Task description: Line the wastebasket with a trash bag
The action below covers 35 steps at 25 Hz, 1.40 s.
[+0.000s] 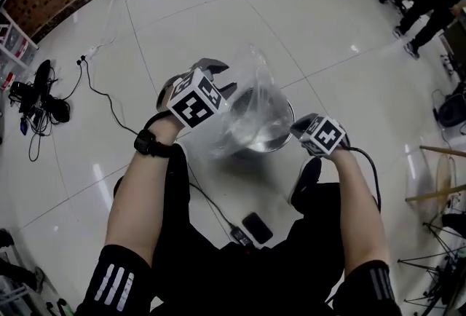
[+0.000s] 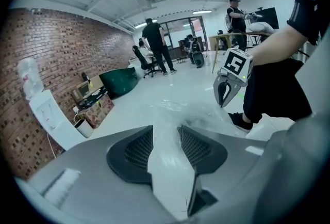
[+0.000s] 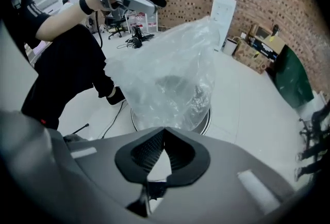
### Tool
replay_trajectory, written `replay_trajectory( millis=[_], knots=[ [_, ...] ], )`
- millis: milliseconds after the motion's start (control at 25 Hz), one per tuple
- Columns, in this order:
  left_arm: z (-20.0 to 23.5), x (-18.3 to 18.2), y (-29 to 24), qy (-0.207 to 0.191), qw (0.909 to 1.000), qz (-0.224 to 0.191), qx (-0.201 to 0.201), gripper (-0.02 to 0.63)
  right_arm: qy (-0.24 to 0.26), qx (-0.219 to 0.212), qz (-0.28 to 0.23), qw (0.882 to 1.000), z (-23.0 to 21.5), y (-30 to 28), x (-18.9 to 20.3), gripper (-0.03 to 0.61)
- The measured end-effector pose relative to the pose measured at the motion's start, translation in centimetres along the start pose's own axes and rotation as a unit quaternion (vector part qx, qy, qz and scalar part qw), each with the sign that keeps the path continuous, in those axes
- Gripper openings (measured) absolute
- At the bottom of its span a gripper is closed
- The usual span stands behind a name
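A clear trash bag (image 1: 251, 100) stands puffed up out of a round metal wastebasket (image 1: 286, 116) on the white floor. My left gripper (image 1: 220, 80) is at the bag's left side with its jaws apart. In the left gripper view the crinkled film (image 2: 193, 114) lies just beyond the left gripper's (image 2: 165, 127) tips, and nothing is pressed between the pads. My right gripper (image 1: 297, 129) hangs at the basket's right rim, shut. In the right gripper view its pads meet (image 3: 162, 131) right below the bag (image 3: 165, 73). Whether film is caught there is unclear. The basket rim (image 3: 207, 120) shows under the bag.
A black phone (image 1: 257, 227) and a cable lie on the floor near my feet. A shoe (image 1: 306, 180) stands just right of the basket. Cables and a power strip (image 1: 44, 92) lie far left, a wooden stand (image 1: 437, 176) is at the right, and people stand at the back.
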<state>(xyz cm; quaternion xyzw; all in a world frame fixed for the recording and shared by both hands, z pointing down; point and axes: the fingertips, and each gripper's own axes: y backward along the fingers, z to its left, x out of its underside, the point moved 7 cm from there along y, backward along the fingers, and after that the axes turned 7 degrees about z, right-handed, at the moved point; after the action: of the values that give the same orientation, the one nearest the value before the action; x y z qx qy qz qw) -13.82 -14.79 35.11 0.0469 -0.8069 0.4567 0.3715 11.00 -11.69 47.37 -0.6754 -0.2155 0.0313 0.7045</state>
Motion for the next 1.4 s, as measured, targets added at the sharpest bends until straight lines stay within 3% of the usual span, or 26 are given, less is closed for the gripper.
replay_trajectory(
  millis=[120,320,440,600,720,840,920,1000,1120,1280,1400],
  knots=[
    [-1.9,-0.5,-2.5,-0.033,0.9985,0.033,0.026,0.166,-0.022,-0.032,0.007,0.999,-0.4,-2.7,2.0,0.008],
    [-4.3,-1.3,-5.4,-0.075,0.9926,0.074,0.06,0.166,-0.012,-0.011,0.059,0.998,-1.5,-5.6,3.0,0.009],
    [-5.3,-1.6,-7.1,-0.088,0.9892,0.091,0.075,0.166,0.0,-0.015,0.064,0.998,-1.8,-5.7,2.6,0.016],
    [-6.0,-1.5,-8.0,-0.099,0.9861,0.101,0.087,0.166,-0.007,-0.02,0.077,0.997,-2.2,-5.4,2.5,0.109],
    [-6.4,-1.6,-8.6,-0.1,0.9849,0.106,0.093,0.166,-0.022,-0.036,0.065,0.997,-2.5,-5.0,2.5,0.13],
    [-7.4,-1.5,-9.4,-0.11,0.9817,0.116,0.104,0.166,-0.022,-0.02,0.068,0.997,-3.1,-3.9,2.8,0.135],
    [-8.1,-1.5,-9.9,-0.121,0.979,0.124,0.108,0.166,-0.026,-0.013,0.017,0.999,-3.5,-2.2,1.5,0.135],
    [-8.6,-1.5,-10.2,-0.13,0.9772,0.129,0.108,0.166,-0.062,-0.037,-0.075,0.995,-3.7,-0.5,-0.5,0.139],
    [-9.0,-1.9,-10.3,-0.14,0.9757,0.13,0.106,0.166,-0.139,-0.111,-0.183,0.967,-3.2,0.8,-2.9,0.171],
    [-9.1,-2.4,-10.6,-0.143,0.9756,0.131,0.104,0.166,-0.161,-0.135,-0.197,0.958,-2.3,-0.2,-4.1,0.214],
    [-9.1,-2.3,-10.6,-0.147,0.9744,0.135,0.103,0.166,-0.212,-0.138,-0.199,0.947,-2.9,-1.9,-4.0,0.222]
  ],
)
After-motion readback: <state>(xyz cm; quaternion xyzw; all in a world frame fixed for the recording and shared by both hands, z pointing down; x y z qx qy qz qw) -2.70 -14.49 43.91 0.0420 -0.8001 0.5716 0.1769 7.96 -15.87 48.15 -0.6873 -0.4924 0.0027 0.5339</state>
